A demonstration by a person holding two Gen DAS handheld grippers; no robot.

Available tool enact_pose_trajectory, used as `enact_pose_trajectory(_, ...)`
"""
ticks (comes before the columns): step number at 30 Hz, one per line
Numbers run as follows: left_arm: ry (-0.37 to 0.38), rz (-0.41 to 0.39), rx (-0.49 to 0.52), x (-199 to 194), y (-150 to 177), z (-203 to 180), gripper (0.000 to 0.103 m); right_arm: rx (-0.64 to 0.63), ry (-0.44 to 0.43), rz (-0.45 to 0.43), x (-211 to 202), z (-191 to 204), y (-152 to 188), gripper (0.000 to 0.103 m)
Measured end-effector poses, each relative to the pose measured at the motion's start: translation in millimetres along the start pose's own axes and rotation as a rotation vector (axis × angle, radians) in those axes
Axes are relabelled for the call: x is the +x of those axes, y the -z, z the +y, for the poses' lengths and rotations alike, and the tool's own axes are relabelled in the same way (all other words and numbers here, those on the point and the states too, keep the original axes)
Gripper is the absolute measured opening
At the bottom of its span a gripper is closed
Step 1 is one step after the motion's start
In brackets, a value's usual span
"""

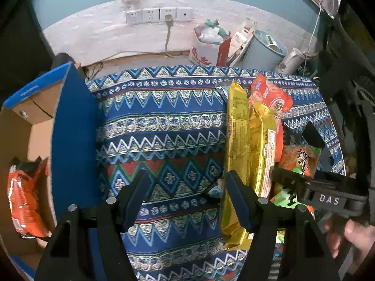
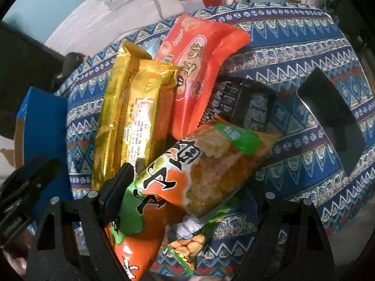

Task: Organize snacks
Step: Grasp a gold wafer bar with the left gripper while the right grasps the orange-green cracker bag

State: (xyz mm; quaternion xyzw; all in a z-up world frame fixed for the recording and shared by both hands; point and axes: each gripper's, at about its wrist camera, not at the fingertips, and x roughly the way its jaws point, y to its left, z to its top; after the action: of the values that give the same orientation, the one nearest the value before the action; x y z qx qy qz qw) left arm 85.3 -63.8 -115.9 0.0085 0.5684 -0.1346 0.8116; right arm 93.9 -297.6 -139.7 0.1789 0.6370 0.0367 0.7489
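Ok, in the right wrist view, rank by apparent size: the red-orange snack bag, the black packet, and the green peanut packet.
1. red-orange snack bag, clearly largest.
2. and 3. black packet and green peanut packet: unranked, since both are partly covered and the peanut packet lies much nearer the camera.

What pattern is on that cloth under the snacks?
The cloth has blue, white and green zigzag and diamond bands with red accents, clearest in the left wrist view.

Orange-green snack bag (image 2: 187,182) hides right tool's (image 2: 185,187) right finger.
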Motion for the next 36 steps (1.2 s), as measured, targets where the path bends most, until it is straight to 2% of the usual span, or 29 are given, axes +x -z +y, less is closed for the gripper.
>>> enact_pose_trajectory(3,0.020,0.008,0.009,7,-2,-6,0.074,-0.047,-0.014,-0.016,-7,0,-2,0.065)
enact_pose_trajectory(5,0.035,0.023,0.006,14,-5,-11,0.075,-0.089,-0.021,-0.031,-11,1,-5,0.059)
enact_pose_trajectory(8,0.081,0.054,-0.022,26,-10,-15,0.075,-0.127,-0.017,-0.047,-14,-1,-8,0.056)
enact_pose_trajectory(13,0.130,0.090,-0.059,45,-19,-23,0.075,-0.171,0.021,-0.116,-27,-15,-17,0.054)
enact_pose_trajectory(17,0.125,0.126,-0.061,62,-24,-29,0.075,-0.170,0.033,-0.156,-36,-31,-27,0.054)
enact_pose_trajectory(23,0.128,0.182,-0.087,86,-21,-27,0.075,-0.132,0.019,-0.165,-37,-51,-42,0.054)
enact_pose_trajectory(27,0.125,0.196,-0.103,96,-21,-22,0.075,-0.134,0.009,-0.154,-30,-51,-47,0.054)
enact_pose_trajectory(29,0.123,0.178,-0.104,97,-21,-21,0.072,-0.143,0.006,-0.148,-26,-47,-48,0.054)
enact_pose_trajectory(32,0.088,0.161,-0.089,100,-25,-21,0.055,-0.172,0.013,-0.153,-24,-43,-49,0.054)
enact_pose_trajectory(33,0.074,0.157,-0.082,100,-26,-20,0.044,-0.181,0.018,-0.158,-24,-42,-49,0.054)
enact_pose_trajectory(34,0.053,0.154,-0.074,100,-27,-19,0.038,-0.190,0.025,-0.162,-24,-41,-49,0.054)
enact_pose_trajectory(35,0.042,0.153,-0.061,100,-28,-19,0.033,-0.199,0.033,-0.166,-24,-39,-50,0.054)
enact_pose_trajectory(36,0.041,0.153,-0.056,100,-29,-18,0.033,-0.204,0.039,-0.168,-24,-39,-50,0.054)
